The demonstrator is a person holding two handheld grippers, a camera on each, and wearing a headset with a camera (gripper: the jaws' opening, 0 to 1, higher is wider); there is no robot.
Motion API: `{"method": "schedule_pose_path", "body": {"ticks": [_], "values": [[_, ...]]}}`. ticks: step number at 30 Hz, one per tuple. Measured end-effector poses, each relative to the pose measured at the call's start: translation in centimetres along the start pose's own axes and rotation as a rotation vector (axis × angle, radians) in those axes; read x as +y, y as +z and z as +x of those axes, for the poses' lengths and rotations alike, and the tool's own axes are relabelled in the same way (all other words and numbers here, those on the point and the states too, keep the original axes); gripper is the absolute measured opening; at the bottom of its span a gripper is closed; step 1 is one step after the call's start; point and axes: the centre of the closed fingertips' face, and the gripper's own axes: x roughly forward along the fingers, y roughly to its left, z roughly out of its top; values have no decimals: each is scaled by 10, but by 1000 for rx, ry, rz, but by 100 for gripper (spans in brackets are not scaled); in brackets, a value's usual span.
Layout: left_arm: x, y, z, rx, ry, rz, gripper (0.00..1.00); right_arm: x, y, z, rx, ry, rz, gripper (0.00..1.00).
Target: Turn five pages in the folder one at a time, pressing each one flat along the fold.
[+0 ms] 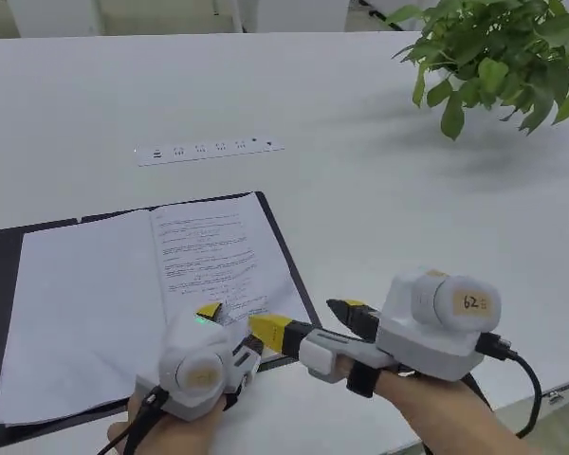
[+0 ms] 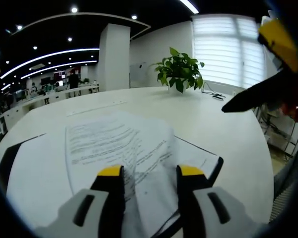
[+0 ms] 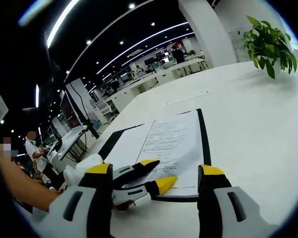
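Now: left gripper at the page corner, right gripper beside the folder

Folder (image 1: 290, 258) lies open on the white worktop (image 1: 408, 209), at the person's left-front. It has a black cover, a blank sheet (image 1: 81, 303) on the left side and a printed page (image 1: 213, 248) on the right.

Left gripper (image 2: 150, 171) sits at the near right corner of the printed page. Its jaws are apart w/ a clear gap, not closed on anything. In the left gripper view that corner curls up off the stack and rises in the gap between the two yellow tips. Can't tell if either tip touches the paper.

Right gripper (image 3: 155, 171) is just right of the folder's near right corner, over bare worktop, aimed left toward the left gripper. Its jaws are spread wide and hold nothing. In the right gripper view the left gripper's yellow tips show between them, w/ the folder beyond.

Also on the worktop: a white power strip (image 1: 209, 149) past the folder's far edge, and a green plant (image 1: 498, 52) at the far right, well apart from the folder.
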Motion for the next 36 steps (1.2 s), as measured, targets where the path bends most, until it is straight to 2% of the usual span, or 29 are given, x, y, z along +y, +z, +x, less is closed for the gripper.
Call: {"method": "schedule_pose_path", "body": {"ticks": [1,3,5,9,15,18,22,29,33,35,36], "values": [[0,0,0,-1,0,0,42,-3,1,3,-3,2,-1,63],[0,0,0,-1,0,0,42,-11,1,14,12,5,6,59],[1,0,0,-3,0,-1,42,-17,3,21,5,7,9,55],[1,1,0,-5,-2,-2,42,-34,2,38,32,4,23,47],[2,0,1,-6,-1,0,42,-51,3,53,39,1,50,41],[2,1,0,-7,-1,0,42,-53,2,59,49,9,64,41],[2,1,0,-8,0,0,42,-55,0,64,63,17,42,37],[2,0,0,-8,1,2,42,-60,2,74,64,35,76,35],[1,0,0,-9,3,-1,42,-66,-1,79,74,42,121,34],[1,0,0,-9,3,0,42,-67,-4,79,89,48,199,31],[1,0,0,-8,3,-1,42,-69,-4,80,83,47,194,30]]}}
